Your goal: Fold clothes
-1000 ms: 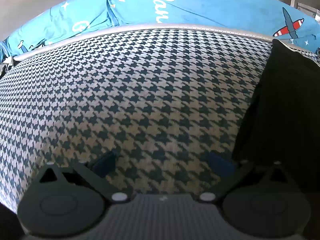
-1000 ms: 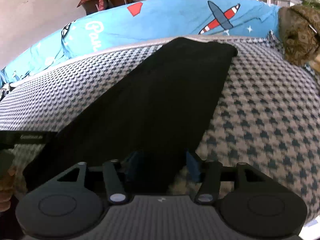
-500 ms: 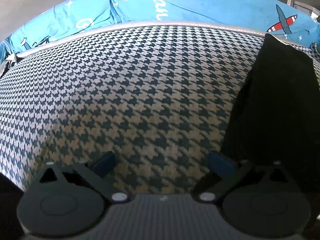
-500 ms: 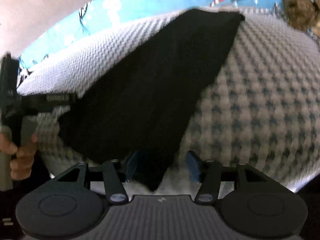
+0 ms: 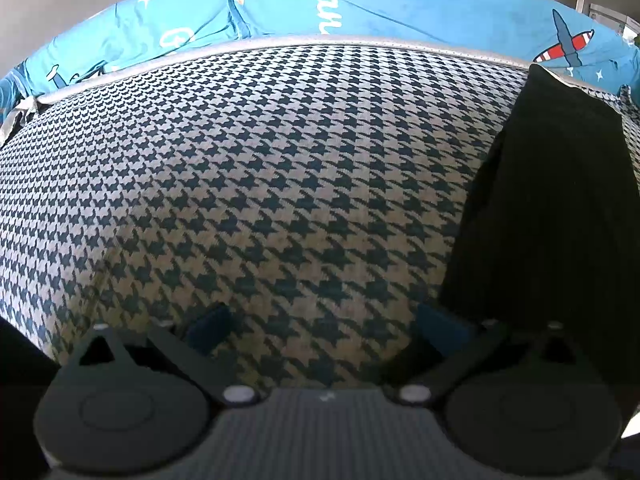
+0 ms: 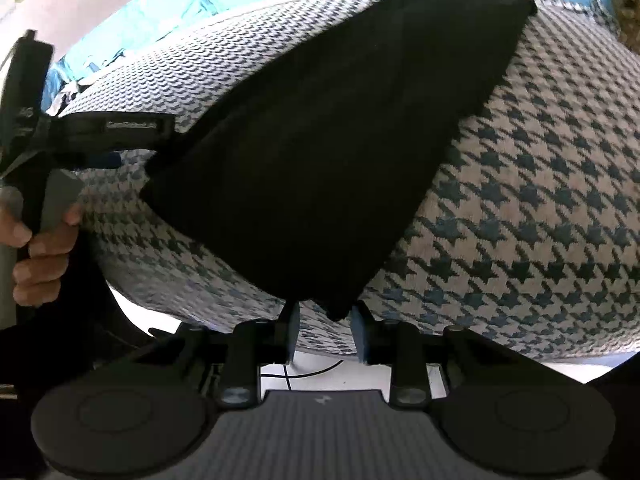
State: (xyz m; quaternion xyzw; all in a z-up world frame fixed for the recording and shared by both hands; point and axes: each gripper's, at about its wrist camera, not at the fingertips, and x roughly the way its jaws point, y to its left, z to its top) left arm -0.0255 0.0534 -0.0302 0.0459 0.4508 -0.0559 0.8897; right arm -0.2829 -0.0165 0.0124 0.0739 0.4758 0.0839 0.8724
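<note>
A long black folded garment [image 6: 320,152] lies diagonally across the houndstooth blanket [image 6: 540,208]. Its near corner hangs over the bed's front edge, between the fingertips of my right gripper [image 6: 326,332]. The jaws stand narrowly apart around that corner, with a gap still showing. In the left wrist view the same black garment [image 5: 560,200] runs along the right side. My left gripper [image 5: 324,324] is wide open over the bare houndstooth blanket [image 5: 260,180], its right fingertip just beside the garment's edge. The right wrist view shows the left gripper [image 6: 112,136] at the garment's left edge.
A blue bedsheet [image 5: 360,4] with aeroplane prints lies behind the blanket. A person's hand [image 6: 40,240] holds the left gripper's handle. Below the bed's front edge is white floor [image 6: 328,372]. A brown patterned thing [image 6: 628,12] sits at the far right.
My right gripper has drawn back to the bed's front edge and its jaws have narrowed around the garment's near corner. The left gripper has shifted slightly right, toward the garment.
</note>
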